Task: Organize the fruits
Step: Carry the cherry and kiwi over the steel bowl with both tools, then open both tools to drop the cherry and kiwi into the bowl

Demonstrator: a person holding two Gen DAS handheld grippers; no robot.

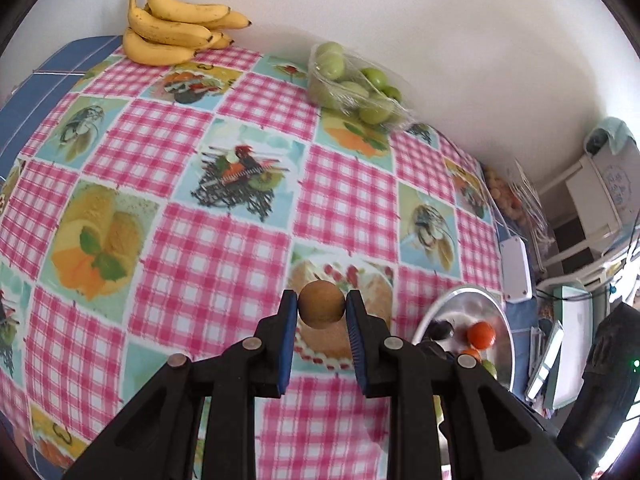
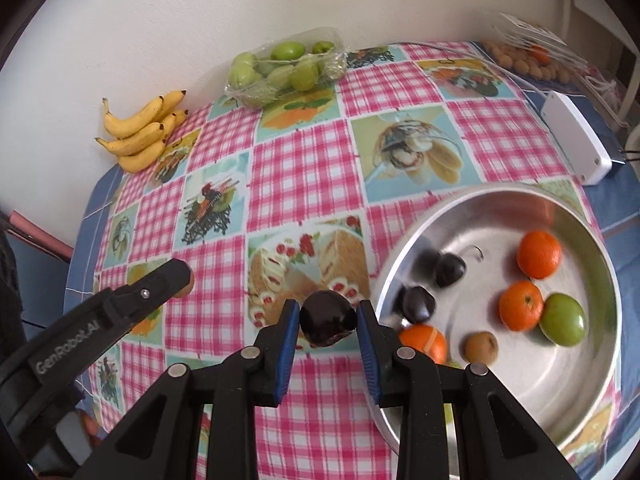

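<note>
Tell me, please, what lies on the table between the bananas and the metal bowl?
Only bare checked tablecloth lies between the bananas and the metal bowl; no fruit rests on that stretch. The right wrist view shows it best.

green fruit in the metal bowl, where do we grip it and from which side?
Grip the green fruit across its narrow middle, coming straight down from above. It is egg-shaped and lies on its side on the floor of the metal bowl. An orange touches its left flank, so set the fingers on the near and far sides. Both grippers are full now.
</note>
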